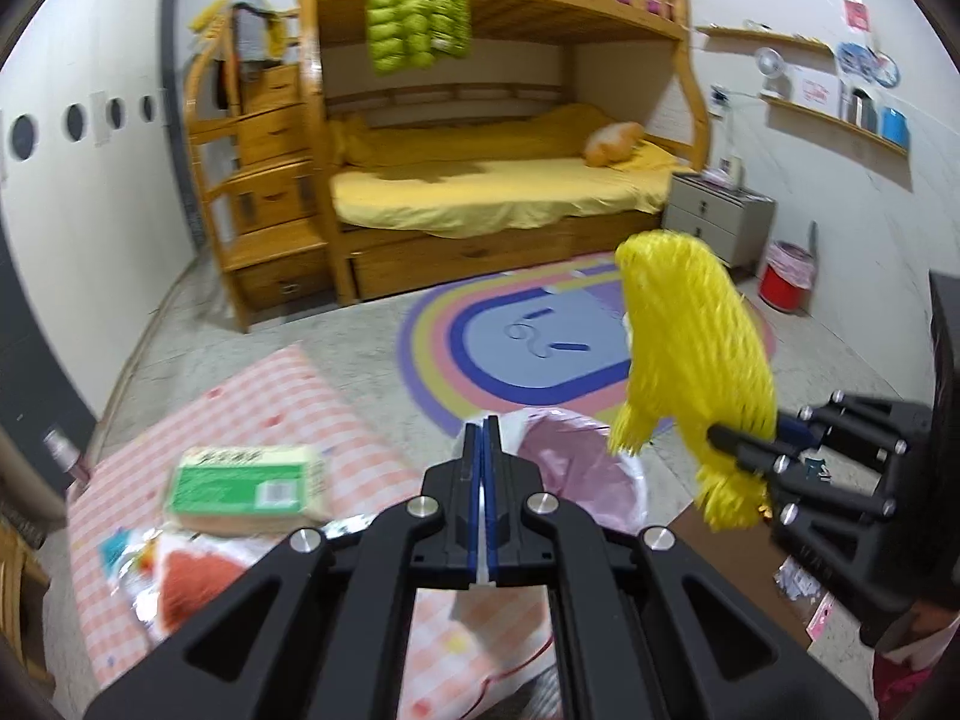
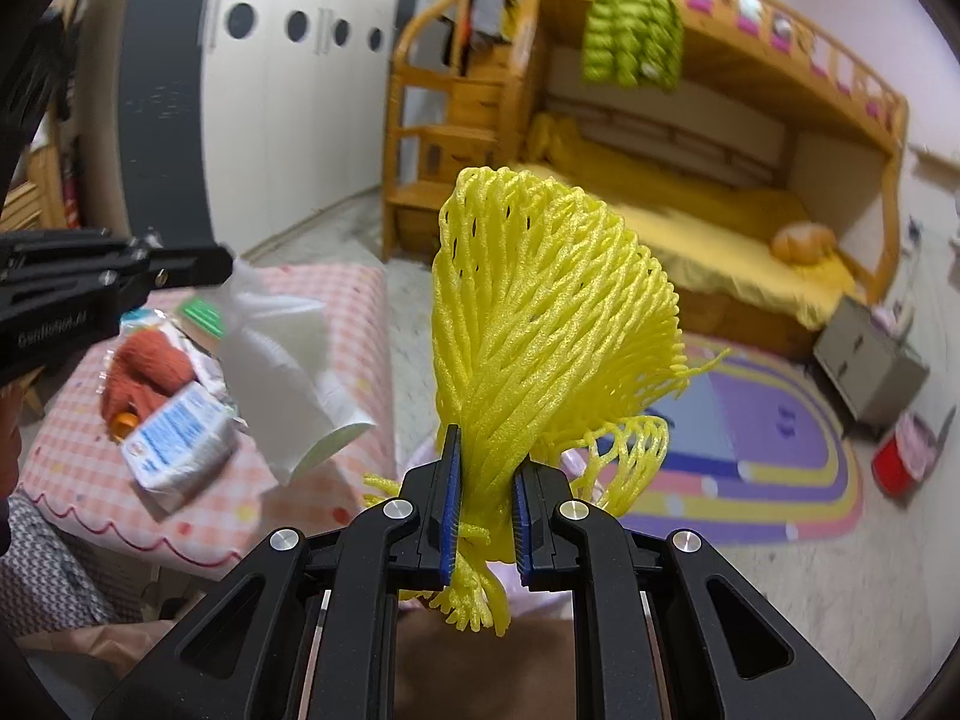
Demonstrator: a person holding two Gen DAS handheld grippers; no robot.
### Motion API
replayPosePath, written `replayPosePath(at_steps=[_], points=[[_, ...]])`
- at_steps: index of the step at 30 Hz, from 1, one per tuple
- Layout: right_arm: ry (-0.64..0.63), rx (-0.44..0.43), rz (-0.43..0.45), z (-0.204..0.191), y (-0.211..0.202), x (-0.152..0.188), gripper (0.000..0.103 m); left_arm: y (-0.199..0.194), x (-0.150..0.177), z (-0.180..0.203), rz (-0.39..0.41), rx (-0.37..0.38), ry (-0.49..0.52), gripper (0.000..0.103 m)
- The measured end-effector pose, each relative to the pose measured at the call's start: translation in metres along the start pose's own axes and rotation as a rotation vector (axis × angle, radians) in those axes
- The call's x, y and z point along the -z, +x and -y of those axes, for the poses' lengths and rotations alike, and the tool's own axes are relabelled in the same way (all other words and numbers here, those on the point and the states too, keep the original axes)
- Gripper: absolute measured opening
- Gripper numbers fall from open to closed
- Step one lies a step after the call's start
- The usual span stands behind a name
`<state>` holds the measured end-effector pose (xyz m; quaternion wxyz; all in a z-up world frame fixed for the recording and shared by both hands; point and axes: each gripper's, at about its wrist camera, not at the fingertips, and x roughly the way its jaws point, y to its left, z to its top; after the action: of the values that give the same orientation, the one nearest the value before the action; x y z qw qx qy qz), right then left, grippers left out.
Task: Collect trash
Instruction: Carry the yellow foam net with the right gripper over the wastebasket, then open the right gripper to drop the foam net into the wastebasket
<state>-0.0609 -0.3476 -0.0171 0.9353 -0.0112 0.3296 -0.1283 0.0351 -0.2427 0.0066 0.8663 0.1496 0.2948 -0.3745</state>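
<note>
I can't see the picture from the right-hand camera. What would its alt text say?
A black two-finger right claw is shut on a yellow foam fruit net, held up in a child's bedroom. The left claw holds a thin white plastic bag over a pink checked table scattered with packets; behind stands a wooden bunk bed.

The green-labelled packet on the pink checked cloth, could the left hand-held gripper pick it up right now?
Probably not yet. The left hand-held gripper is shut on a thin white plastic bag, so it would have to let go of that first. Otherwise the green-labelled packet lies uncovered just to its left.
</note>
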Motion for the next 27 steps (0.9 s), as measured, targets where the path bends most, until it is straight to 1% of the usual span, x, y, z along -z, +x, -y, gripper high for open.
replayPosePath(at_steps=[6,9,11,12,14,15,16,17,18,19,20,22,24,27], points=[[0.07,0.008,-0.067,0.029,0.034,0.016,0.015,0.058,-0.018,0.028,-0.055,0.052,0.031,0.0],[0.098,-0.004,-0.1,0.042,0.056,0.021,0.015,0.088,-0.019,0.035,-0.088,0.061,0.038,0.0],[0.119,-0.021,-0.122,0.047,0.072,0.023,0.015,0.109,-0.018,0.037,-0.123,0.061,0.034,0.0],[0.122,-0.025,-0.129,0.048,0.077,0.026,0.015,0.121,-0.017,0.037,-0.143,0.054,0.028,0.002],[0.132,-0.041,-0.152,0.052,0.094,0.03,0.018,0.136,-0.015,0.034,-0.169,0.035,0.012,0.011],[0.139,-0.055,-0.168,0.051,0.103,0.032,0.02,0.142,-0.015,0.032,-0.18,0.033,-0.001,0.022],[0.145,-0.069,-0.178,0.051,0.112,0.035,0.024,0.147,-0.015,0.027,-0.19,0.039,-0.023,0.033],[0.151,-0.084,-0.192,0.051,0.122,0.037,0.026,0.15,-0.013,0.022,-0.194,0.042,-0.04,0.036],[0.155,-0.091,-0.209,0.051,0.13,0.039,0.034,0.151,-0.012,0.018,-0.198,0.04,-0.048,0.042],[0.156,-0.097,-0.227,0.05,0.136,0.042,0.042,0.151,-0.01,0.014,-0.201,0.03,-0.051,0.044],[0.158,-0.097,-0.247,0.048,0.144,0.044,0.044,0.15,-0.009,0.01,-0.204,0.018,-0.053,0.044],[0.164,-0.089,-0.263,0.046,0.147,0.047,0.053,0.144,-0.008,0.001,-0.2,-0.002,-0.071,0.047],[0.175,-0.09,-0.257,0.046,0.143,0.047,0.055,0.133,-0.006,-0.008,-0.187,-0.022,-0.089,0.051],[0.177,-0.086,-0.236,0.044,0.13,0.042,0.058,0.112,-0.002,-0.021,-0.162,-0.06,-0.11,0.052]])
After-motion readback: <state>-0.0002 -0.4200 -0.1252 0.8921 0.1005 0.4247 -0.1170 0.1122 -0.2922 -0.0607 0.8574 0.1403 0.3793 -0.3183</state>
